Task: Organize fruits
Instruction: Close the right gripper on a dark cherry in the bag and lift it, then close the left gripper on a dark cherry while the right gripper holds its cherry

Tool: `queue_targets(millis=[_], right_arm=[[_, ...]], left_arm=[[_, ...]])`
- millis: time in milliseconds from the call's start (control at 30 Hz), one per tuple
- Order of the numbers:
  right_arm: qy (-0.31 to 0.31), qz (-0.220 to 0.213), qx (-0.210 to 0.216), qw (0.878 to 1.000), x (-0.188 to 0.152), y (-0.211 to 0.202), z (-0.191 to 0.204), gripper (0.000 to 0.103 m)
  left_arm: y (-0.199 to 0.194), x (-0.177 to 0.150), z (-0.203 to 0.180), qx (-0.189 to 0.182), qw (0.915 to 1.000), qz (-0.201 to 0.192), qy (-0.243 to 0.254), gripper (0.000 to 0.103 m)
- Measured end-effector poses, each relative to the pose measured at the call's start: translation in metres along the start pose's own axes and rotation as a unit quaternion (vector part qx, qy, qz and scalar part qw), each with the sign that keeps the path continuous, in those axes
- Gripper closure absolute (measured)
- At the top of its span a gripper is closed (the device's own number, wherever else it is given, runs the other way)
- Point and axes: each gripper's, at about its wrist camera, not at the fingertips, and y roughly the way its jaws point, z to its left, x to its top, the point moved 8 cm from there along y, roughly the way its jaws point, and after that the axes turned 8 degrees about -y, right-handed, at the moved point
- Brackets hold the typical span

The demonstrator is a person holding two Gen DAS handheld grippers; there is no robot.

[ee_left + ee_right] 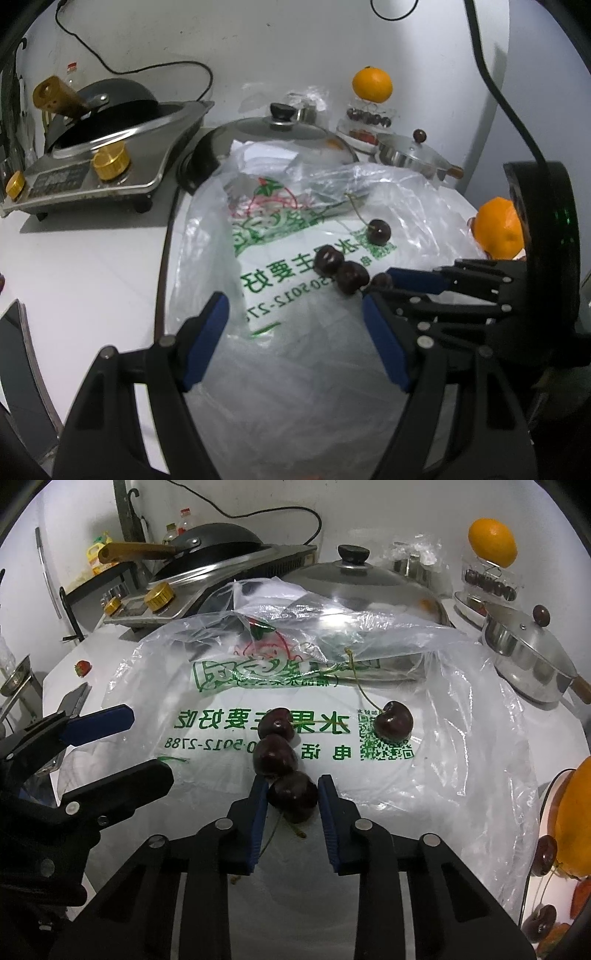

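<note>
the right gripper [292,797] has its blue pads clenched on a dark cherry [293,794] lying on a clear plastic bag [461,709], nearest of a row of three. the left gripper [295,325] hovers beside it, jaws spread and empty.

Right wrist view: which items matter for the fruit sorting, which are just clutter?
Job:
- cherry gripped in right claw
- loose cherries
- orange
- strawberry
- plastic bag

Clutter:
- wok
- big lid
- small pot
</note>
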Motion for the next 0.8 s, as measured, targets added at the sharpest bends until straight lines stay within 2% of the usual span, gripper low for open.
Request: queue_targets(millis=[467,800], right_arm=[[0.013,-0.036,-0.011,0.999,0.000,-0.034,-0.022,0.073],[0.029,-0.054,-0.021,0.998,-0.006,-0.053,-0.045,0.073]], left_arm=[[-0.013,0.006,-0.029,0.005,0.9994,-0.015,0.030,0.027],[-0.006,0.014,-0.053,0.010,0.9990,-0.012,0.042,0.027]])
